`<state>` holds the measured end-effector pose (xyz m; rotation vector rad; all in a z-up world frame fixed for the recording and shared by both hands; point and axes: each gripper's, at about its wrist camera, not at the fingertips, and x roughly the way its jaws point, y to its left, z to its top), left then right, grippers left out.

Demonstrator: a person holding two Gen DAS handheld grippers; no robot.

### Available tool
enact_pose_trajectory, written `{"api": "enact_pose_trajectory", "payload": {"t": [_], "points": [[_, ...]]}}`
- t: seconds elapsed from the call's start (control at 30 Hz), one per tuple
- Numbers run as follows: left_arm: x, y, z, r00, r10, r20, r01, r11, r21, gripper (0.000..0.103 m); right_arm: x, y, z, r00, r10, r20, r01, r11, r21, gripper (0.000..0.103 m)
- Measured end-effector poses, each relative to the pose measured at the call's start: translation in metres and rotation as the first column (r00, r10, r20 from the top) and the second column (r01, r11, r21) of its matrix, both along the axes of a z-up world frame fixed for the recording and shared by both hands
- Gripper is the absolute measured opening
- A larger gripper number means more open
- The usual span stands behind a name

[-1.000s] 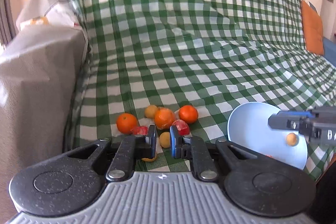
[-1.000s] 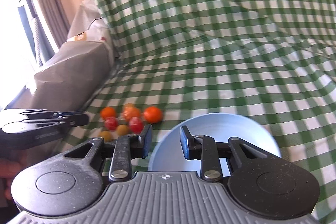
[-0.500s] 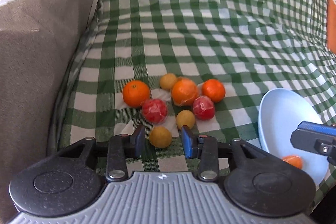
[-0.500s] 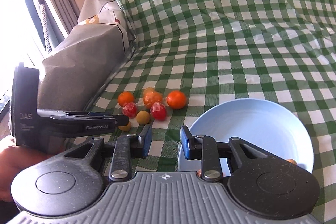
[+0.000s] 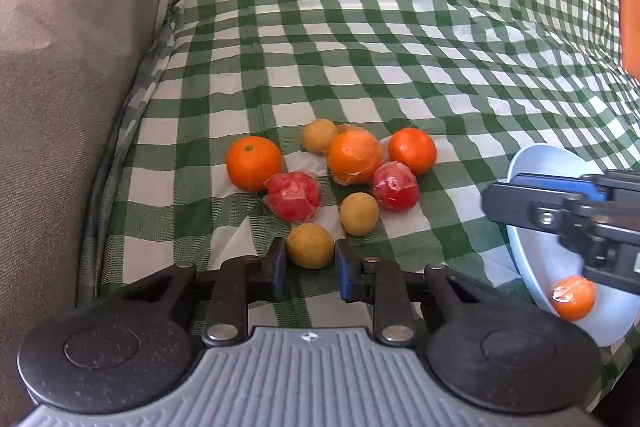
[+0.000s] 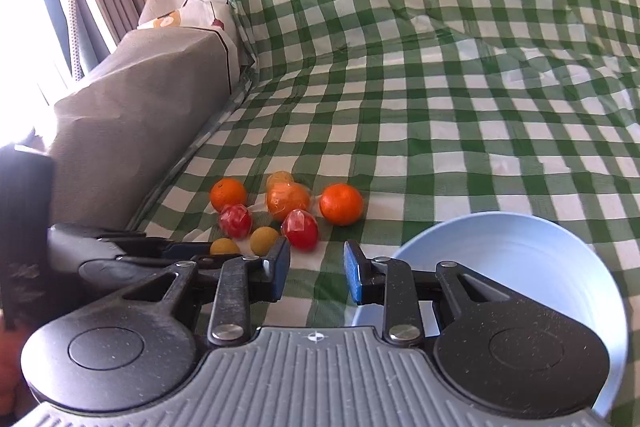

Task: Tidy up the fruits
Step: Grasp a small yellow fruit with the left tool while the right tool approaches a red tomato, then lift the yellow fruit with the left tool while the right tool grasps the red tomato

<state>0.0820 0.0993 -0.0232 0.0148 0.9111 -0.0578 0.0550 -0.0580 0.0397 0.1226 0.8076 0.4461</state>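
Several small fruits lie in a cluster on the green checked cloth: oranges, red wrapped ones and yellow ones. My left gripper is down at the near edge of the cluster. Its jaws are closing around the nearest yellow fruit, and both pads touch its sides. My right gripper hovers between the cluster and the light blue bowl, jaws a little apart with nothing between them. One orange lies in the bowl.
A grey cushion or armrest rises along the left of the fruits. The cloth slopes up into a backrest behind them. An orange cushion sits far right. A person's hand holds the left gripper.
My left gripper came down to the fruits, opened, then narrowed around the nearest yellow fruit. My right gripper moved left from over the bowl toward the cluster. An orange now lies in the bowl.
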Motion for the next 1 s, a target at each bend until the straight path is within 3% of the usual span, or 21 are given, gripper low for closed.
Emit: {"api": "enact_pose_trajectory", "payload": {"t": [0.27, 0.6, 0.73, 0.83, 0.9, 1.0], "points": [[0.000, 0.014, -0.001, 0.998, 0.058, -0.016, -0.059, 0.997, -0.052, 0.028, 0.025, 0.023, -0.015, 0.999, 0.033, -0.014, -0.033, 0.999, -0.010, 0.032], [-0.004, 0.014, -0.001, 0.999, 0.050, -0.009, -0.050, 0.998, -0.034, 0.028, 0.058, 0.035, -0.041, 0.995, 0.032, -0.090, -0.034, 0.999, -0.012, 0.043], [-0.001, 0.009, -0.002, 0.999, 0.044, -0.006, -0.045, 0.999, -0.029, 0.028, 0.062, 0.039, -0.046, 0.995, 0.037, -0.098, -0.039, 0.999, -0.016, 0.044], [-0.001, 0.010, -0.002, 0.999, 0.043, -0.006, -0.043, 0.999, -0.029, 0.028, 0.066, 0.041, -0.047, 0.994, 0.043, -0.096, -0.044, 0.999, -0.013, 0.043], [-0.001, 0.010, -0.002, 0.999, 0.044, -0.005, -0.044, 0.999, -0.029, 0.028, 0.068, 0.041, -0.048, 0.994, 0.046, -0.103, -0.048, 0.999, -0.016, 0.034], [-0.001, 0.010, -0.002, 0.999, 0.045, -0.003, -0.045, 0.999, -0.026, 0.028, 0.068, 0.040, -0.049, 0.992, 0.059, -0.114, -0.061, 0.998, -0.010, 0.032]]}}
